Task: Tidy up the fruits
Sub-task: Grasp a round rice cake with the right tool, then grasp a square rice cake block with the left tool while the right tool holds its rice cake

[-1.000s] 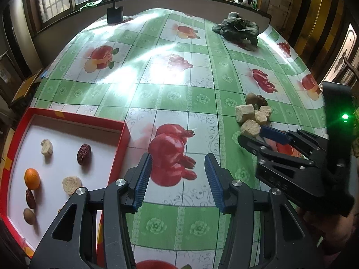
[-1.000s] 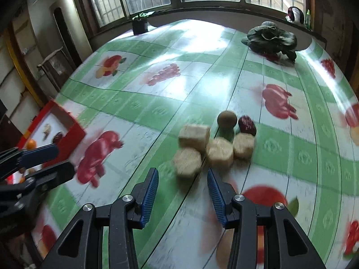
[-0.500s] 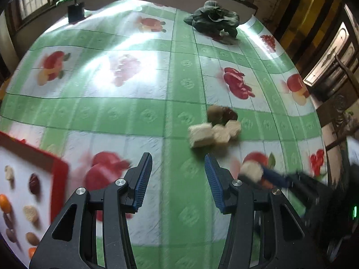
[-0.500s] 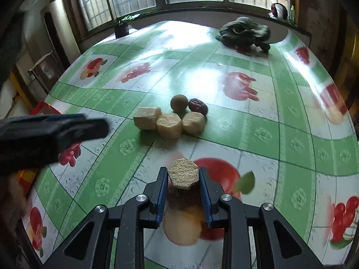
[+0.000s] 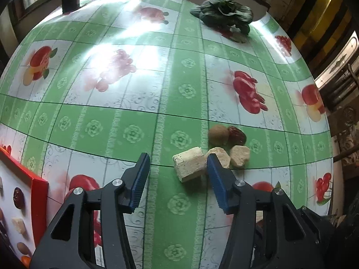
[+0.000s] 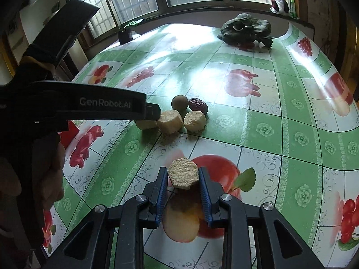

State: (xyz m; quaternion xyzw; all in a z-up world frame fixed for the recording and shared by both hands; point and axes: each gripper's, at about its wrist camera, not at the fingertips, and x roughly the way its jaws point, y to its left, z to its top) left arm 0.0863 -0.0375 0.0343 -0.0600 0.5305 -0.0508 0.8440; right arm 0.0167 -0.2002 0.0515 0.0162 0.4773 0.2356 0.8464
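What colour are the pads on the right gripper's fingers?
Blue; the pads show best in the right wrist view.

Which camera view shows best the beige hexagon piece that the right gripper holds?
The right wrist view. There the hexagon piece sits in the centre, its whole top face visible, clamped between the blue pads of the right gripper above the tablecloth. The left wrist view does not show this piece; it shows only the pieces remaining on the table.

A table (image 5: 134,116) is being covered by a green checked fruit-print cloth. A cluster of pale blocks (image 5: 190,165), a brown round fruit (image 5: 217,134) and a red date (image 5: 236,134) is being carried near its middle. A red-rimmed tray (image 5: 38,183) is being borne at the near left, a leafy vegetable (image 5: 224,11) at the far right.
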